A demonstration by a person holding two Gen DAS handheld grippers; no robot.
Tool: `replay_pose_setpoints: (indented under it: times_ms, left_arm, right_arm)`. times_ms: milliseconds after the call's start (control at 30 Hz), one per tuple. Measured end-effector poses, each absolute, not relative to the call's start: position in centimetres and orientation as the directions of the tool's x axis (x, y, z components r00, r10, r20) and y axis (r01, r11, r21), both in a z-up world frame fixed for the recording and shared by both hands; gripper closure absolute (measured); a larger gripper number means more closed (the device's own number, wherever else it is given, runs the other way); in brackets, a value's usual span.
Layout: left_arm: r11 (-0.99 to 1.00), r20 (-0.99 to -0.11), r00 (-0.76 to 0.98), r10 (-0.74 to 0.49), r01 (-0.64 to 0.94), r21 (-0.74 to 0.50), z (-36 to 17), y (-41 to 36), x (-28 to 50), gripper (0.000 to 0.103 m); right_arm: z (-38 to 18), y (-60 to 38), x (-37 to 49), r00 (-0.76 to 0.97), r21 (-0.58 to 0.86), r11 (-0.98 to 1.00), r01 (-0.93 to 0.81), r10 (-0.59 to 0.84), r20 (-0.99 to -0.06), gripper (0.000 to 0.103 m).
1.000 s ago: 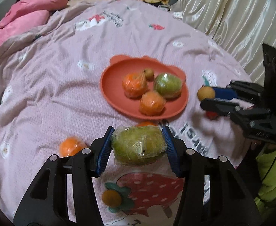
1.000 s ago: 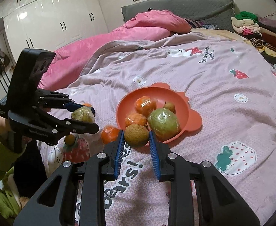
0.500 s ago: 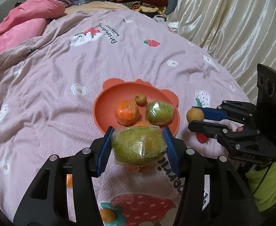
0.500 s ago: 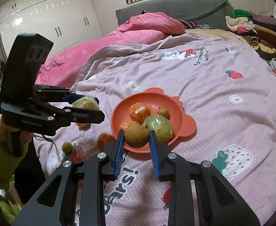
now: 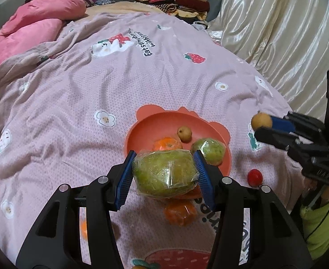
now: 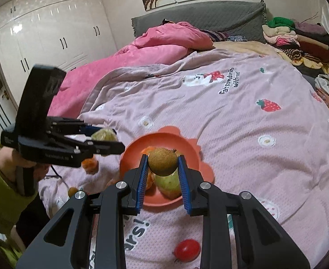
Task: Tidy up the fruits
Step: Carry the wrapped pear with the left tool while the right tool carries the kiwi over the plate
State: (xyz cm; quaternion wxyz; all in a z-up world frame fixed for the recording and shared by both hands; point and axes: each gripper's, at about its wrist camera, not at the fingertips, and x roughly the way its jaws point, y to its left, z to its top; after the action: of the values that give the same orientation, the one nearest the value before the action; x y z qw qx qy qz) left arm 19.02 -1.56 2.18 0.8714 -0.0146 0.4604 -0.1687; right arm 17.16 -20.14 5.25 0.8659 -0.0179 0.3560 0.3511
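Two grippers: both loaded
left gripper [image 5: 165, 174]: clamps wrapped green fruit [image 5: 165, 173]
right gripper [image 6: 162, 168]: pinches brown fruit [image 6: 162, 161]
orange plate [image 5: 142, 132]: just ahead, below both; neither clearly nearer

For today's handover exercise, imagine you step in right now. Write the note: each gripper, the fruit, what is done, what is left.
Left gripper: shut on wrapped green fruit, in the air.
Right gripper: shut on brown round fruit, near the plate.
Orange plate: holds an orange, a small brown fruit and a wrapped green one.
Left: both held fruits, a wrapped orange and a red tomato on the bedspread.
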Motion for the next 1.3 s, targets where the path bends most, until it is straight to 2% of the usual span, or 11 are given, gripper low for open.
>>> replay_pose_setpoints:
  times_ms: [500,1300]
  left_arm:
    - [0.951,-0.832,0.485,-0.270,0.269,-0.151,0.1,-1.9,20.7,0.059]
    - [0.953,-0.853,0.464,-0.238,0.280,-0.114,-1.9,-2.8,21.1,0.059]
  right_arm:
    - [6.6,-17.3,22.3,0.461,0.206,0.729,-0.652,0.597,-0.657,0.078]
    - [2.4,-17.2,23.6,0.410,0.200,0.743,-0.639,0.549,-0.728,0.078]
